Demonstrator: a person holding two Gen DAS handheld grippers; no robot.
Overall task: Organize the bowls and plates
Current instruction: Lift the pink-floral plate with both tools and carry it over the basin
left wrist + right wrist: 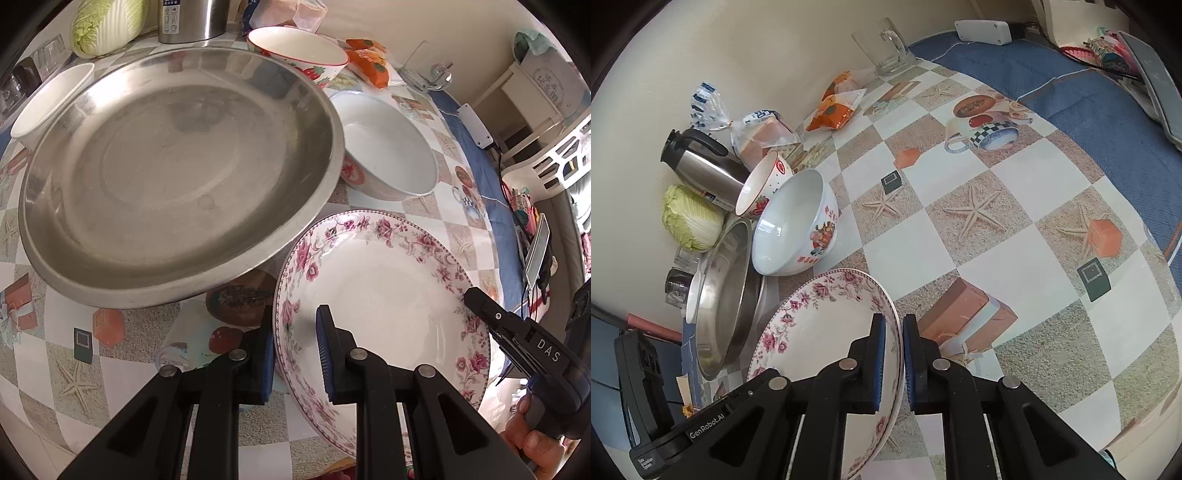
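Note:
A white plate with a pink flower border is held tilted over the checked tablecloth by both grippers. My left gripper is shut on its left rim, one blue pad on each side. My right gripper is shut on the opposite rim, and one of its fingers shows in the left wrist view. A wide steel basin lies just beyond the plate. Behind it stand a white bowl with red print, a strawberry bowl and a plain white bowl.
A steel flask, a cabbage, a bread bag and orange packets line the wall. A glass mug stands far back. A blue cloth borders the table.

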